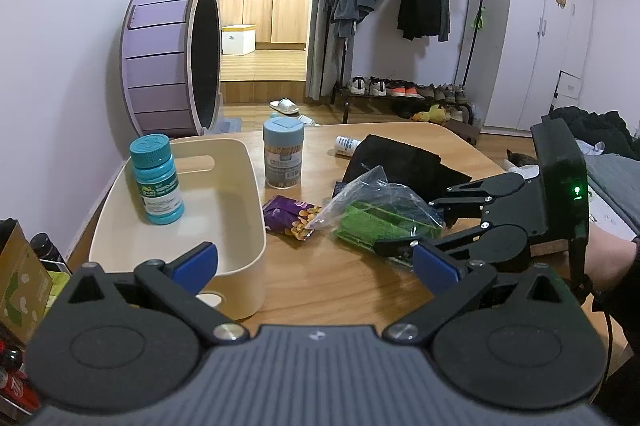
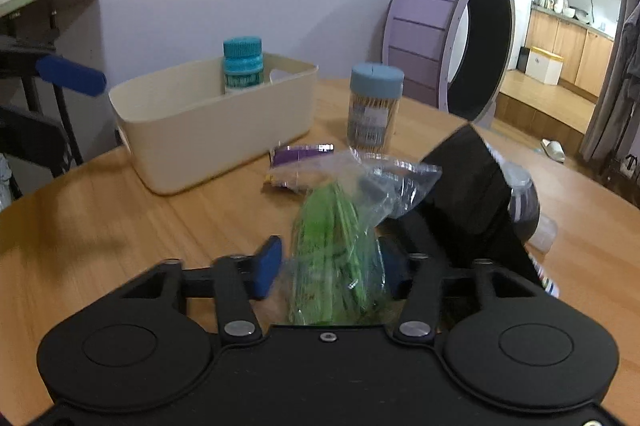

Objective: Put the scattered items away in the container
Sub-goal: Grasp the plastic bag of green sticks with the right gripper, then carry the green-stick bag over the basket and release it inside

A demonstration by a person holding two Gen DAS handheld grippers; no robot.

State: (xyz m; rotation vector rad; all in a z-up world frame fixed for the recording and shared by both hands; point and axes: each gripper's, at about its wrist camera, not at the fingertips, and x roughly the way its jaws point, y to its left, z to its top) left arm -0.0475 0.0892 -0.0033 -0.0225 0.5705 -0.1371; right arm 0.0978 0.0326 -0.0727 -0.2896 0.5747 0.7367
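Observation:
A cream bin (image 1: pixel 240 186) stands on the wooden table with a teal-capped pill bottle (image 1: pixel 156 182) upright inside it; the bin also shows in the right wrist view (image 2: pixel 192 130). My left gripper (image 1: pixel 316 266) is open and empty beside the bin's near corner. My right gripper (image 2: pixel 330 266) has its jaws around a clear bag of green items (image 2: pixel 336 246), which also shows in the left wrist view (image 1: pixel 376 210). A purple snack packet (image 1: pixel 292 218), a blue-lidded toothpick jar (image 1: pixel 282 154), a black cloth (image 1: pixel 404 162) and a small white bottle (image 1: pixel 346 144) lie on the table.
A cardboard box (image 1: pixel 20 274) and dark bottles stand at the table's left edge. A purple wheel (image 1: pixel 172 58) stands by the wall behind the table. A clothes rack (image 1: pixel 416 6) and wardrobe are further back.

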